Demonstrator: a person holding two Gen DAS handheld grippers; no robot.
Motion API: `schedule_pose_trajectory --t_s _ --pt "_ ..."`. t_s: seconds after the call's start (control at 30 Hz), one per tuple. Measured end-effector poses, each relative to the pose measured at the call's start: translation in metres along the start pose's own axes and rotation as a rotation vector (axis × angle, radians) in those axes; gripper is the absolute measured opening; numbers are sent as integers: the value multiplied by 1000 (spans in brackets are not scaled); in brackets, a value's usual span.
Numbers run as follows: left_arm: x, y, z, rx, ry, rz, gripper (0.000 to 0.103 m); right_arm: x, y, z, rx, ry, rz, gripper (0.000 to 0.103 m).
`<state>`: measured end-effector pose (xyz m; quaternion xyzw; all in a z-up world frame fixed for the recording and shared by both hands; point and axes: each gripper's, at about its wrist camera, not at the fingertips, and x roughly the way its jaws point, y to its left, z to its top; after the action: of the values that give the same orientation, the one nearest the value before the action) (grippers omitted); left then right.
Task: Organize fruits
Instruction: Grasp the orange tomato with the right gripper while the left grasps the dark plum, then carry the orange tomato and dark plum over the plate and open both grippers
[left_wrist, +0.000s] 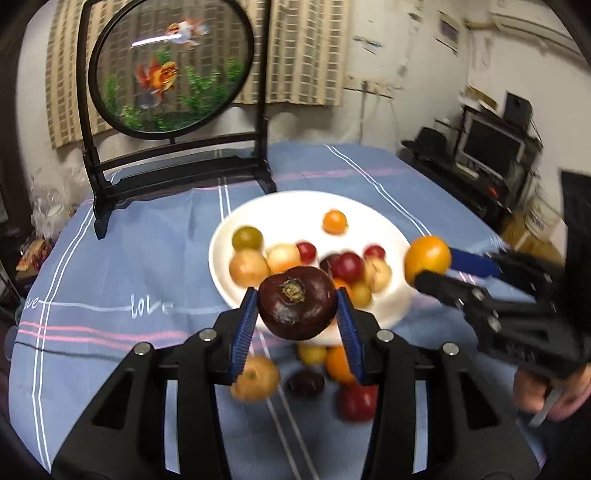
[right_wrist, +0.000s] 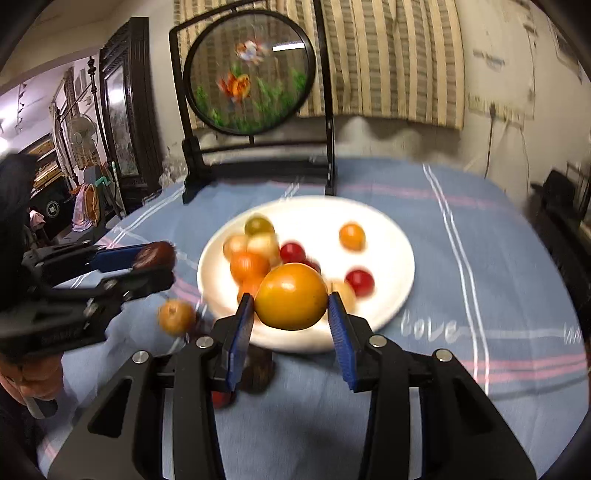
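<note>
My left gripper (left_wrist: 297, 310) is shut on a dark purple fruit (left_wrist: 297, 306) and holds it above the near rim of the white plate (left_wrist: 280, 210). It also shows at the left of the right wrist view (right_wrist: 155, 264). My right gripper (right_wrist: 291, 306) is shut on an orange fruit (right_wrist: 291, 301) above the plate's (right_wrist: 391, 254) near edge; it shows at the right of the left wrist view (left_wrist: 426, 264). The plate holds several small red, yellow, green and orange fruits. Loose fruits (left_wrist: 255, 378) lie on the cloth in front of the plate.
A black stand with a round goldfish screen (left_wrist: 173, 66) rises behind the plate on the blue striped tablecloth (left_wrist: 122, 266). A desk with a monitor (left_wrist: 491, 147) stands beyond the table's right edge. Furniture fills the room at the left (right_wrist: 74, 147).
</note>
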<state>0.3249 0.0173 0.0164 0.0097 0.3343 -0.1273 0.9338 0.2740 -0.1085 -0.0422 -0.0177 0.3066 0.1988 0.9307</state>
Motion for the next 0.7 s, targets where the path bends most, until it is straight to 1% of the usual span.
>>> schedule_pose_trajectory --t_s 0.13,0.23,0.3,0.37,0.5,0.7 --pt "32 11 28 -31 26 3 43 12 -6 18 24 -59 -12 41" --pt "59 19 41 -52 61 7 43 29 -16 31 56 -70 -34 41" --pt "73 20 44 -54 81 18 43 45 -28 36 109 -60 -25 41" --pt "86 21 45 -56 101 32 43 62 -40 37 171 -31 13 42" --pt "99 21 44 -60 115 26 44 77 -43 33 162 0 -4 41" --pt "110 16 42 -56 127 30 44 77 -45 30 155 1 -18 42"
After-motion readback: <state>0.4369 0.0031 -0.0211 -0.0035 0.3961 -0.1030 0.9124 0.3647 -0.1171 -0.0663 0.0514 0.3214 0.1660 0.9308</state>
